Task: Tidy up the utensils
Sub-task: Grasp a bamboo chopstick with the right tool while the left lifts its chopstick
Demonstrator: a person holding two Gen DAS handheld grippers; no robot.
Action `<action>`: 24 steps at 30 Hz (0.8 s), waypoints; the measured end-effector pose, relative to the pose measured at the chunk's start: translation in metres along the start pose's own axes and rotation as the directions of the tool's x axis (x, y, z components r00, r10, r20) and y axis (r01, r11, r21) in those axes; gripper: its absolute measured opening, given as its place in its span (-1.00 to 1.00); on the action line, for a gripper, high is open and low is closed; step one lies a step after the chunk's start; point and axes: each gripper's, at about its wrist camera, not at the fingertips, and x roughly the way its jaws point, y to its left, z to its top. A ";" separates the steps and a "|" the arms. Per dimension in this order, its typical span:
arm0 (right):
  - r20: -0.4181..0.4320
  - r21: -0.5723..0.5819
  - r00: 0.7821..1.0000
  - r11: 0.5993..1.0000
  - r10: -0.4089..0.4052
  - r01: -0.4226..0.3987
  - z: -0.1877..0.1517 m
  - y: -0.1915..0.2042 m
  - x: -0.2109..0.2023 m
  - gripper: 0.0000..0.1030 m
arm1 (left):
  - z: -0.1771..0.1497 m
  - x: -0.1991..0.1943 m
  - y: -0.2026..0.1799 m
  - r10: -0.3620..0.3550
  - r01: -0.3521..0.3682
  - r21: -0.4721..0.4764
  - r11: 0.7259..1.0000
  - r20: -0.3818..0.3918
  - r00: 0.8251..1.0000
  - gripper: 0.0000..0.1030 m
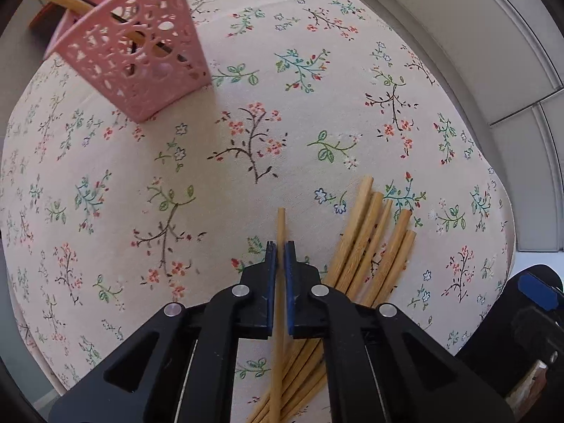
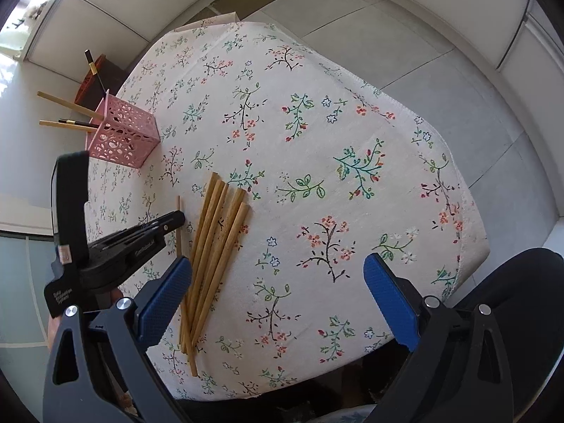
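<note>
My left gripper (image 1: 281,247) points down at the table, shut on a single bamboo chopstick (image 1: 281,218) that lies apart from the others. The same gripper (image 2: 178,219) shows from the side in the right wrist view, its tips at that chopstick (image 2: 178,204). Just to its right, a loose bundle of several bamboo chopsticks (image 1: 373,239) (image 2: 215,239) lies fanned on the cloth. A pink perforated basket (image 1: 141,60) (image 2: 121,137) stands at the far left with a few chopsticks sticking out. My right gripper (image 2: 278,299) hovers open over the table's near side, empty.
A floral tablecloth (image 2: 352,176) covers the round-cornered table; its edges drop off on the right and at the front. A dark red-brown object (image 2: 93,81) sits behind the basket. Grey floor tiles (image 2: 405,35) surround the table.
</note>
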 end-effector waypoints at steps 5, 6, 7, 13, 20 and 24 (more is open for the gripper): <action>-0.074 0.071 0.996 0.996 0.054 -0.049 0.011 0.015 0.026 0.15 | -0.022 -0.042 0.022 -0.042 0.044 -0.020 0.999 0.086 0.995 -0.92; -0.099 0.085 0.993 0.995 0.062 -0.054 0.012 0.017 0.034 -0.06 | -0.026 -0.050 0.027 -0.049 0.052 -0.024 0.998 0.104 0.993 -0.92; -0.115 0.100 0.992 0.994 0.058 -0.046 0.012 0.018 0.041 -0.15 | -0.031 -0.059 0.030 -0.057 0.061 -0.027 0.998 0.125 0.990 -0.92; -0.106 0.138 0.994 0.990 -0.015 0.030 0.011 0.023 0.063 -0.47 | -0.027 -0.091 0.038 -0.077 0.086 -0.037 0.996 0.205 0.976 -0.92; -0.111 0.139 0.991 0.987 -0.069 0.085 0.018 0.036 0.078 -0.51 | -0.033 -0.106 0.048 -0.092 0.105 -0.044 0.993 0.240 0.966 -0.92; -0.121 0.128 0.987 0.984 -0.107 0.123 0.019 0.040 0.088 -0.59 | -0.033 -0.108 0.051 -0.094 0.110 -0.051 0.993 0.251 0.963 -0.92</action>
